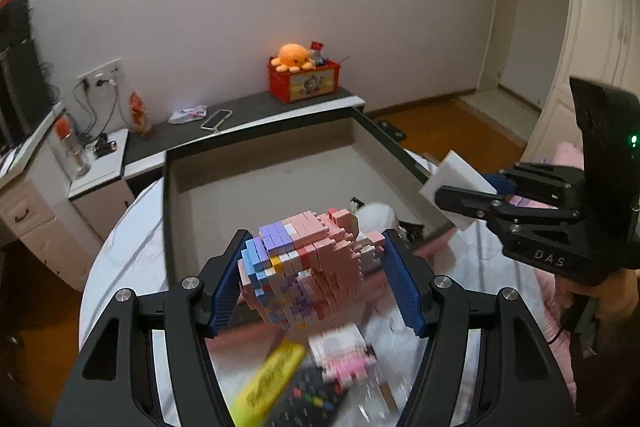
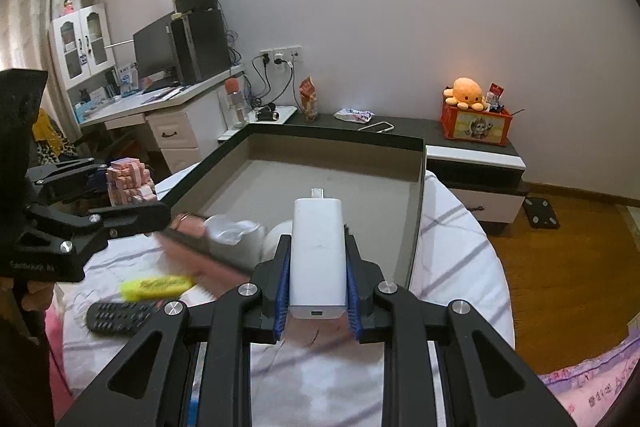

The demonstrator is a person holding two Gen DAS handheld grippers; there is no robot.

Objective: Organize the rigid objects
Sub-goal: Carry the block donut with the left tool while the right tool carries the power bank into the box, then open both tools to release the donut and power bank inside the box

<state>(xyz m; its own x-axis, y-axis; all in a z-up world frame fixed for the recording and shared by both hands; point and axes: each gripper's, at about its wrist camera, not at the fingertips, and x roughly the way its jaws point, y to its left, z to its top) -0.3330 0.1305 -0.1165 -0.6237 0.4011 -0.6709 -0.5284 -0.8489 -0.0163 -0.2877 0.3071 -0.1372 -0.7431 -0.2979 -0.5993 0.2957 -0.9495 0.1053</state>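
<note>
Item one: our left gripper (image 1: 316, 267) pinches a pink block figure (image 1: 308, 259) above the near edge of the open box (image 1: 256, 155). Item two: our right gripper (image 2: 316, 291) clamps a white power bank (image 2: 318, 251) over the same edge. We judge both mid-carry; next, lower each onto the bare box floor, clear of the white items in its near corner.

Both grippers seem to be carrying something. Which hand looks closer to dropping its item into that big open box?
Probably the left. Its gripper holds the pink block figure over the box's near rim, while the right gripper with the white power bank sits further back.
</note>
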